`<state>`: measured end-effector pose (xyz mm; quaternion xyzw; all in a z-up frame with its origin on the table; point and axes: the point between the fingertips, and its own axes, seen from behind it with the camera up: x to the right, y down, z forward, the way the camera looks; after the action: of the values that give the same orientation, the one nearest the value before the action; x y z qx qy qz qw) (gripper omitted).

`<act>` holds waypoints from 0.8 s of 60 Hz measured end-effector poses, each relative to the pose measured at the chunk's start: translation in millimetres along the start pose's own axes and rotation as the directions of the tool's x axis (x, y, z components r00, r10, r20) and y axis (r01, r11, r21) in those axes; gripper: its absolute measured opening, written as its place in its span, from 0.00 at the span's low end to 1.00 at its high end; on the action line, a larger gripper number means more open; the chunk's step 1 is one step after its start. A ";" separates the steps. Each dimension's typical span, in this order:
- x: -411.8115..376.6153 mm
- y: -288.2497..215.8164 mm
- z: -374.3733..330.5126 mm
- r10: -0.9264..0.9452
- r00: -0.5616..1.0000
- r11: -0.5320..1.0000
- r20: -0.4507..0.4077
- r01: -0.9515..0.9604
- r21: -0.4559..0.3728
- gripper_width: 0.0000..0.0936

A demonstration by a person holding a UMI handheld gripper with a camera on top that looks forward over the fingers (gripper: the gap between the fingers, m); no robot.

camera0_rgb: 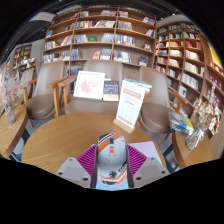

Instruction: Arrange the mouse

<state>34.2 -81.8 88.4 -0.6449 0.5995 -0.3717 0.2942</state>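
Evidently the claw [112, 165] is pinching the grey-and-orange striped computer mouse [112, 155] between its pink pads, lifted over the near edge of the round wooden bench [70, 135], so the pickup looks done and placing remains.

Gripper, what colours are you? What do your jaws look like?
The gripper has two grey jaws, one at each side, angling inward. Each wears a magenta pad on its inner face. No cables or markings show on them.
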 end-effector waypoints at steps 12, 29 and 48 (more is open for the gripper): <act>38.4 53.8 35.5 0.031 0.999 0.997 0.012 -0.030 -0.074 0.44; 48.8 87.9 58.8 0.127 0.991 0.987 0.044 -0.122 -0.107 0.59; 51.0 59.1 -51.3 0.175 0.983 0.984 -0.056 -0.175 0.006 0.91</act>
<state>-41.1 -135.4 74.3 -0.5788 0.6618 -0.3625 0.3091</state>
